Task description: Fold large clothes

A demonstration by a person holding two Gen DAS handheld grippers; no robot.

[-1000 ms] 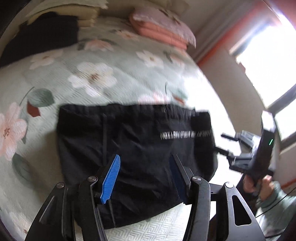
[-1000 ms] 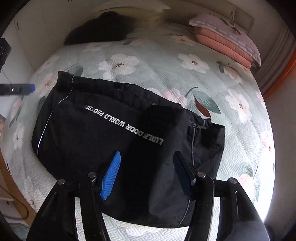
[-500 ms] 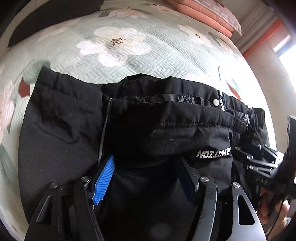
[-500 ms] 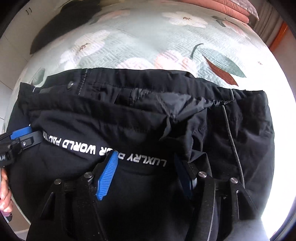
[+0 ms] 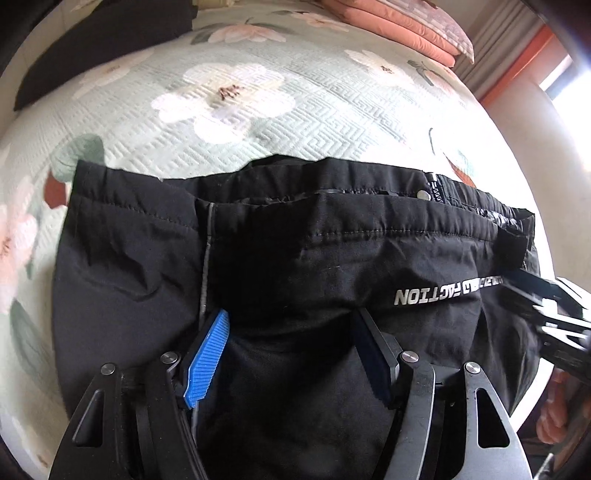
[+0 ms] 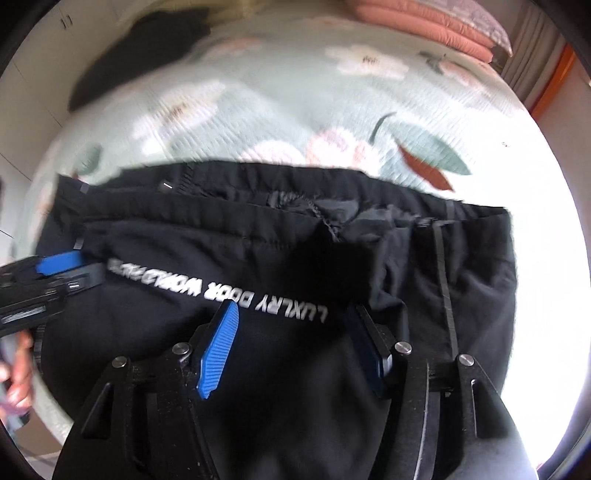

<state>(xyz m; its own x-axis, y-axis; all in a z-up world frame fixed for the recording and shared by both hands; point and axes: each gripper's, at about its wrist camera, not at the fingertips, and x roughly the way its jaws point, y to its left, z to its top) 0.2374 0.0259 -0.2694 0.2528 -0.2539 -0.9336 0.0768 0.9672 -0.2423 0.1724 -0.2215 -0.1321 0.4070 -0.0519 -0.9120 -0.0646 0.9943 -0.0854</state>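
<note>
A black garment [image 5: 295, 258] with white lettering lies folded on the floral bedspread [image 5: 221, 99]; it also fills the right wrist view [image 6: 258, 266]. My left gripper [image 5: 291, 321] is open, its blue pads low over the near part of the cloth. My right gripper [image 6: 291, 317] is open too, just over the lettering. Each gripper shows at the edge of the other's view: the right gripper [image 5: 546, 306] at the right, the left gripper [image 6: 55, 273] at the left. Neither holds cloth.
Pink folded bedding [image 5: 402, 26] lies at the bed's far right. A dark cloth pile [image 5: 92, 40] lies at the far left. The bed's right edge meets an orange-trimmed wall by a bright window [image 5: 561, 77].
Both grippers have come down from well above the bed to just over the garment's near edge. Both stay open. The garment fills much more of each view.
</note>
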